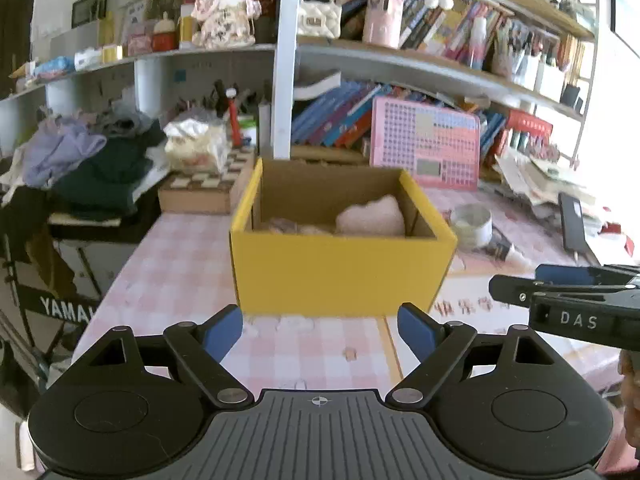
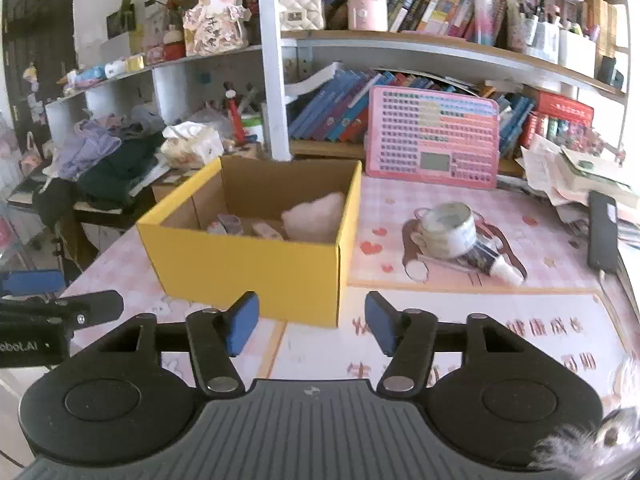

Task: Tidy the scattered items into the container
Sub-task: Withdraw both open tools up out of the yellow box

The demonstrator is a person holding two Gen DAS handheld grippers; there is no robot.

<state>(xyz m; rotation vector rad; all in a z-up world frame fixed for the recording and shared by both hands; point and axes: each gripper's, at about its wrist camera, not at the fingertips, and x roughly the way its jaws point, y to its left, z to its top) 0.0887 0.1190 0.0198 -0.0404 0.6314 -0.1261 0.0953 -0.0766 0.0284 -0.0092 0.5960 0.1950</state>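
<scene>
A yellow cardboard box (image 1: 340, 268) stands open on the pink checked table; it also shows in the right wrist view (image 2: 248, 264). Inside lie a pink plush item (image 1: 372, 216) (image 2: 316, 220) and a few small things (image 2: 230, 224). A roll of tape (image 2: 446, 230) (image 1: 472, 224) and a small tube (image 2: 492, 264) (image 1: 506, 250) lie on the table right of the box. My left gripper (image 1: 320, 330) is open and empty just in front of the box. My right gripper (image 2: 312, 322) is open and empty at the box's near right corner.
A pink calculator board (image 2: 434, 136) leans against the shelves behind. A dark phone (image 2: 602, 232) and a paper pile (image 2: 576, 172) lie at the right. Clothes (image 1: 88, 160) and a checkered box (image 1: 208, 184) lie to the left. The table's left edge (image 1: 120, 280) drops off.
</scene>
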